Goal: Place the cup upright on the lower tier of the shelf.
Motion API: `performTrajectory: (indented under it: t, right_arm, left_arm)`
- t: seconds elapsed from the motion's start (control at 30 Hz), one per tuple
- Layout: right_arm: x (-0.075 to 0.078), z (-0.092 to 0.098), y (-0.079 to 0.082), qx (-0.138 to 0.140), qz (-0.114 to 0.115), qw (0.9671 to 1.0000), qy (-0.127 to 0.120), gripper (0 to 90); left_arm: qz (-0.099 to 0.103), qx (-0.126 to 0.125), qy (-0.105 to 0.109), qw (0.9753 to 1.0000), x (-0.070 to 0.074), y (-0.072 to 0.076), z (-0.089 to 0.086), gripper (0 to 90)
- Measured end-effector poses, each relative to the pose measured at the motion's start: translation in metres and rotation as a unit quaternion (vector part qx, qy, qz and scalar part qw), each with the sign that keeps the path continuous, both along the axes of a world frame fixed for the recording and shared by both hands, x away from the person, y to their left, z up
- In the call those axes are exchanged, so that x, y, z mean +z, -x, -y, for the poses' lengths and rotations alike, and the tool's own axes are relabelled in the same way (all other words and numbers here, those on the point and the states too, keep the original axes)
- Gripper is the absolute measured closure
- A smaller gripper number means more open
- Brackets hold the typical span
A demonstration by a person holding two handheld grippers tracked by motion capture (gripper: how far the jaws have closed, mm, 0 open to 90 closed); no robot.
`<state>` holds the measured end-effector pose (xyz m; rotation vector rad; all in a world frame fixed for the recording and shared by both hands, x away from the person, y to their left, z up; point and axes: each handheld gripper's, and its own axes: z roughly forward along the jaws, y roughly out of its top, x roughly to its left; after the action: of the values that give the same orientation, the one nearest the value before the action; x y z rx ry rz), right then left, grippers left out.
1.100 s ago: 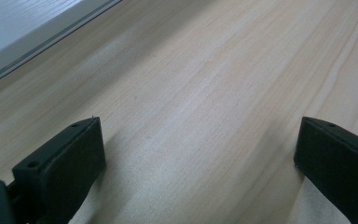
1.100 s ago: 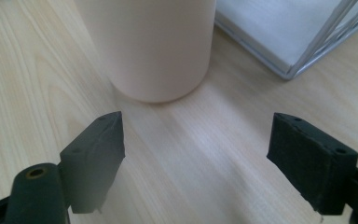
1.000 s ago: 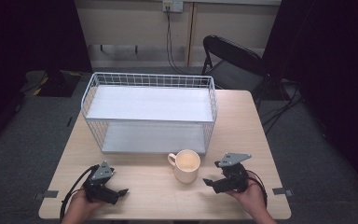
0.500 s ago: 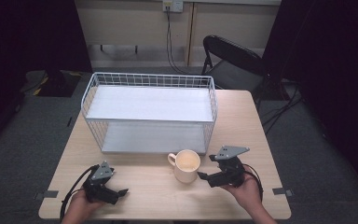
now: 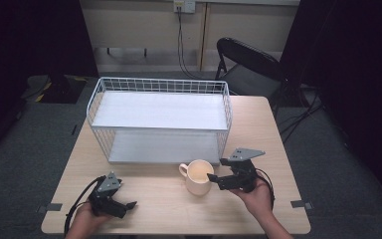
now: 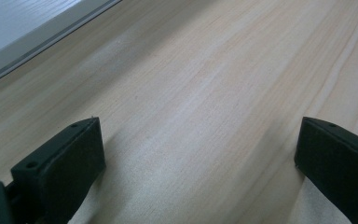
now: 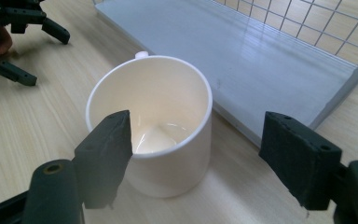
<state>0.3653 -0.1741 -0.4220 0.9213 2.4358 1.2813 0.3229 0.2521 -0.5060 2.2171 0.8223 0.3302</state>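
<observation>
One cream mug (image 7: 154,121), glossy, empty, upright, between the spread right claw (image 7: 198,154).

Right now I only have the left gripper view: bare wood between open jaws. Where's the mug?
Observer: The mug stands upright in front of the rack, by the right gripper.
Operator: Right gripper on it?
Observer: Not gripping. The right gripper view has its jaws open, one over the rim, one out past the mug's wall.
Operator: Anything inside?
Observer: It looks empty: the right gripper view shows its bare glossy bottom.
</observation>
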Motion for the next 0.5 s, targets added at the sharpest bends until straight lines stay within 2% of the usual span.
performTrajectory:
  t: [0.37,0.4,0.5]
  right_arm:
    - [-0.005,-0.013,-0.005,0.005,0.005,1.0,0.003,34.0]
    - [-0.006,-0.014,-0.004,0.002,0.01,0.9999,0.009,35.6]
    - [-0.007,-0.018,-0.004,-0.002,0.019,0.9998,0.004,39.3]
  left_arm:
    - [0.0,-0.001,-0.001,1.0,0.0,0.0,0.0,1.0]
    - [0.0,0.0,0.0,1.0,0.0,0.0,0.0,1.0]
    - [0.001,0.0,0.0,1.0,0.0,0.0,0.0,1.0]
